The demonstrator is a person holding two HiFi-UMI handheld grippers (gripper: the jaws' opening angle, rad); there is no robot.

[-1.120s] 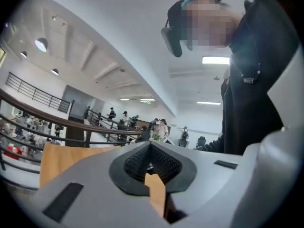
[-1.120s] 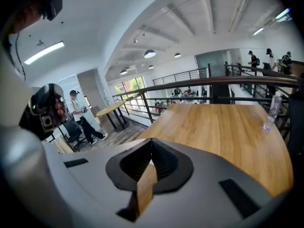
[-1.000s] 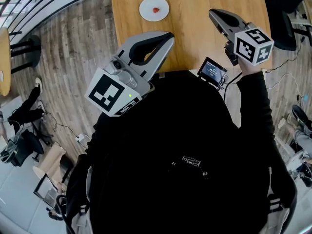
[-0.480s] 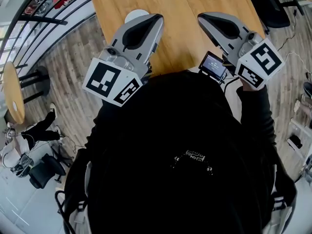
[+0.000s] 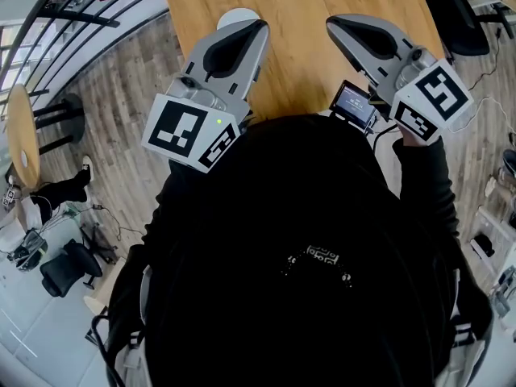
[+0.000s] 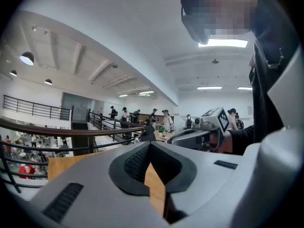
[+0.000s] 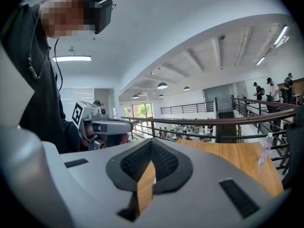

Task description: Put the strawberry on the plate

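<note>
The left gripper (image 5: pixel 255 27) is held out in front of the person's black top (image 5: pixel 298 256), its jaws closed tip to tip with nothing between them. The right gripper (image 5: pixel 333 24) is beside it but apart, likewise closed and empty. Both reach over the near edge of the wooden table (image 5: pixel 298 55). Just past the left one's tips the rim of a white plate (image 5: pixel 232 14) peeks out; the strawberry is hidden behind that gripper. A small screen (image 5: pixel 353 103) sits at the table edge under the right gripper

We are looking at a large open-plan office: black metal railings (image 7: pixel 213 120), a light wooden table (image 5: pixel 298 55), a black swivel chair (image 5: pixel 60 272), strip ceiling lights (image 6: pixel 223 43).
</note>
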